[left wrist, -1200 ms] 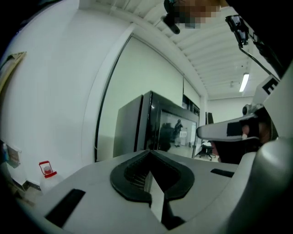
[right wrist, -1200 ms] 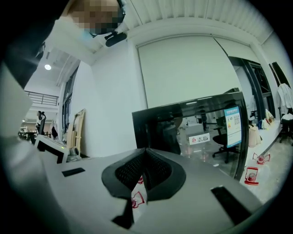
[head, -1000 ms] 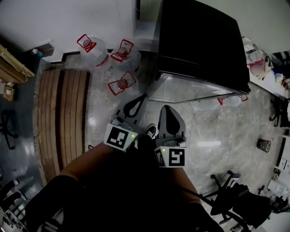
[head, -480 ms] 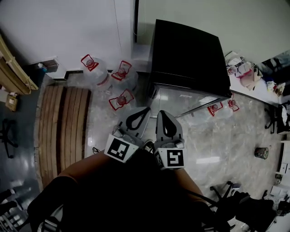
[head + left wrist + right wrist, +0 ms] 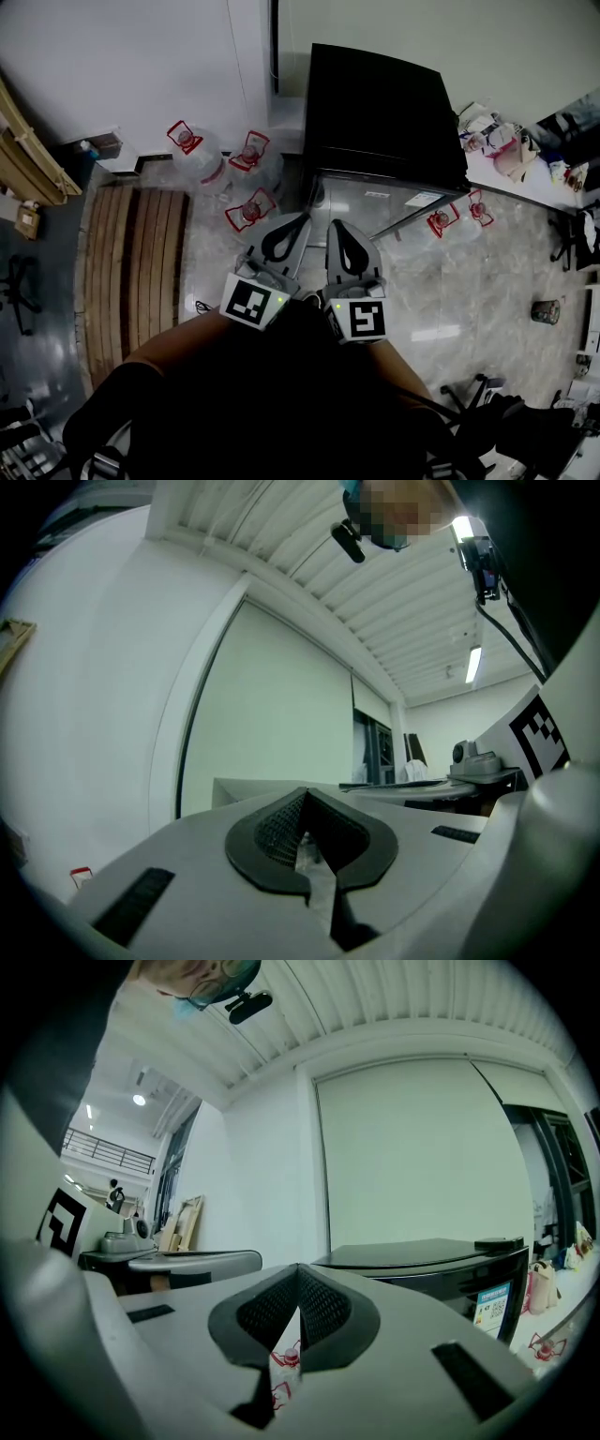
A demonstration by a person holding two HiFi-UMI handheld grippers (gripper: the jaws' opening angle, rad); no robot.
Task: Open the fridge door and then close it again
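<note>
Hovering side by side just ahead of the person's body, the left gripper [image 5: 298, 223] and the right gripper [image 5: 337, 231] point forward over a pale marble-patterned floor [image 5: 469, 291], each with its marker cube nearest the person. The left gripper's jaws are together at the tips, with nothing clamped between them. The right gripper's jaws are likewise closed tip to tip and hold nothing. The two grippers are just beside one another, and neither touches anything.

Left of the grippers a slatted wooden pallet [image 5: 131, 267] lies on the floor. Just beyond the left gripper stands a clear water jug [image 5: 247, 212] with a red handle. Two more jugs [image 5: 192, 142] stand farther off, towards the wall. Right of the right gripper, another two red-handled jugs [image 5: 457, 217] stand beside the fridge's right side.

The black fridge [image 5: 384, 103] stands directly ahead of both grippers, near but apart from them, its back towards the pale wall [image 5: 122, 56]. Its glossy front door [image 5: 375, 199] faces the grippers and looks closed against the body. In the right gripper view a blue label [image 5: 494, 1303] shows on that front.

A cluttered surface [image 5: 511, 150] sits far right, and wooden frames [image 5: 26, 155] lean at far left.
</note>
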